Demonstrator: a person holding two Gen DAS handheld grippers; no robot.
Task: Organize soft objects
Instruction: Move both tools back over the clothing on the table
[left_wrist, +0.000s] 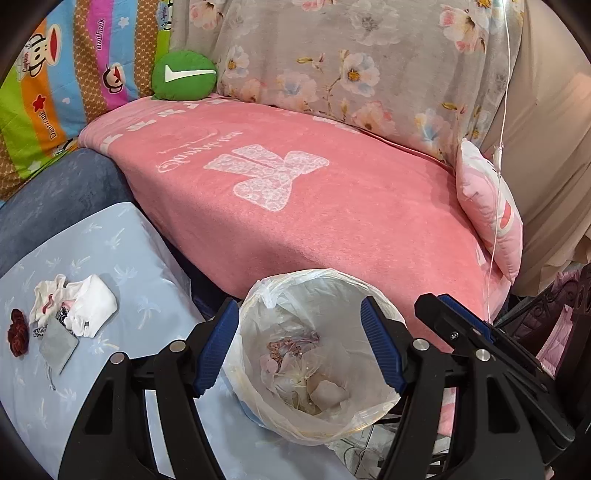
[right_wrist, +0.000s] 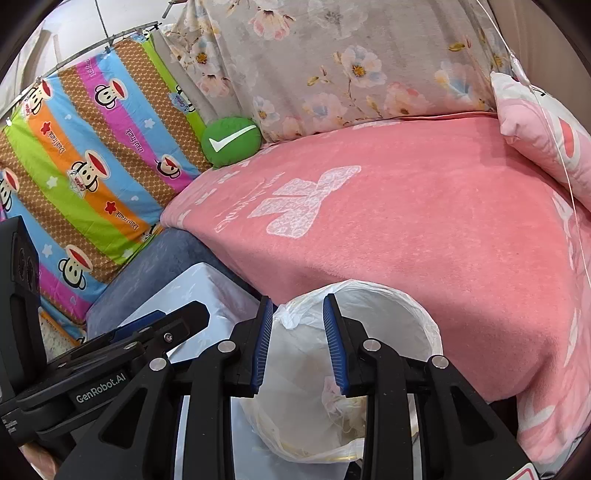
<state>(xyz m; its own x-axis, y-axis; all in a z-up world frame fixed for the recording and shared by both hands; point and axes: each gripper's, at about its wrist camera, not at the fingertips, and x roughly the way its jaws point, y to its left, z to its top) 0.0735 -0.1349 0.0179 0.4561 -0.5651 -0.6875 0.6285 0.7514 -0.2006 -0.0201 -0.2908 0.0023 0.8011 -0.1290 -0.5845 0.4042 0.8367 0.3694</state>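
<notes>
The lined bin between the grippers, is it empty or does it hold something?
Not empty: the bin holds crumpled wrappers and scraps at its bottom, well below the rim.

"GenRobot.AI" on left gripper (right_wrist: 159, 325); "Paul Frank" on striped cloth (right_wrist: 110, 162)

Bright, even, soft-shadowed light; sharp focus; strong fisheye bending with dark corners.

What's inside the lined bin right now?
The bin holds crumpled plastic wrap, pinkish scraps and a pale wad. Anything beneath that litter is covered.
</notes>
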